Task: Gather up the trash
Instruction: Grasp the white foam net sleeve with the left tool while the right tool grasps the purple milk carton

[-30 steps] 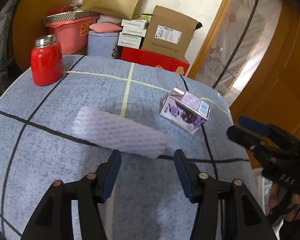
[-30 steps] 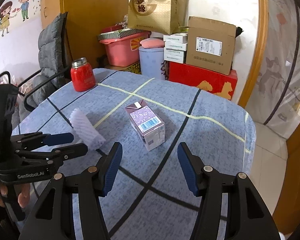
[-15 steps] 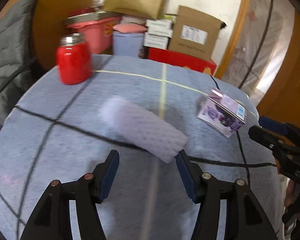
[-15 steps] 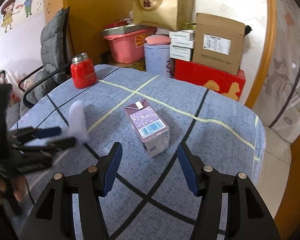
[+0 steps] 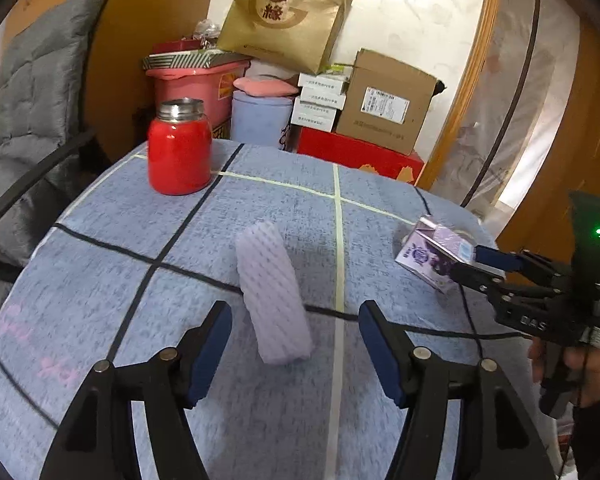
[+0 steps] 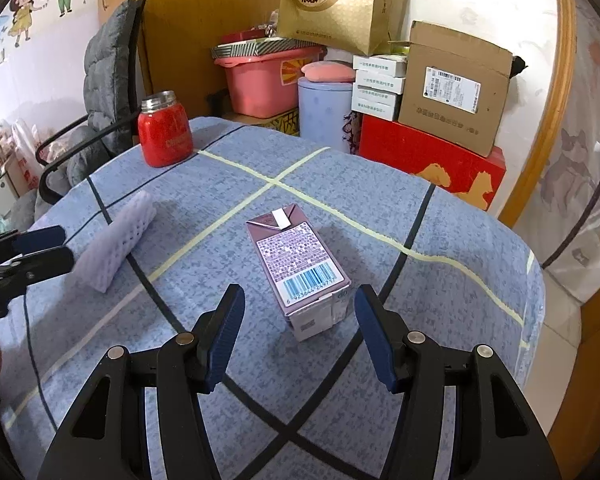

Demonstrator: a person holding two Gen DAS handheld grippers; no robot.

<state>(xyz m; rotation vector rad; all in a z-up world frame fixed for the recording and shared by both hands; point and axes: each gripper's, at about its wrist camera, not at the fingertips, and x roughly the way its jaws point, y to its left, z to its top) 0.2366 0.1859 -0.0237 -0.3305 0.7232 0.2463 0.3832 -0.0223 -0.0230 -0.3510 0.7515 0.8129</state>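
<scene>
A white foam net sleeve (image 5: 274,294) lies on the blue cloth, pointing away from me. My left gripper (image 5: 296,338) is open just short of its near end, nothing between the pads. A purple drink carton (image 6: 300,270) lies on its side, barcode up. My right gripper (image 6: 300,330) hangs open right before the carton's near end, fingers apart from it. In the left wrist view the carton (image 5: 433,254) sits at the right with the right gripper (image 5: 481,262) reaching it. The right wrist view shows the sleeve (image 6: 118,242) at left, beside the left gripper (image 6: 46,248).
A red jar with a metal lid (image 5: 178,148) stands at the table's far left. The table (image 6: 459,280) wears a blue checked cloth. Behind it are a pink tub (image 6: 270,80), cardboard boxes (image 6: 453,88), a paper bag (image 6: 335,0). A grey padded chair (image 5: 32,120) stands at left.
Both grippers have come closer to their objects. In the left wrist view the sleeve swung from crosswise to lengthwise between the fingers; the carton now lies larger and nearer in the right wrist view.
</scene>
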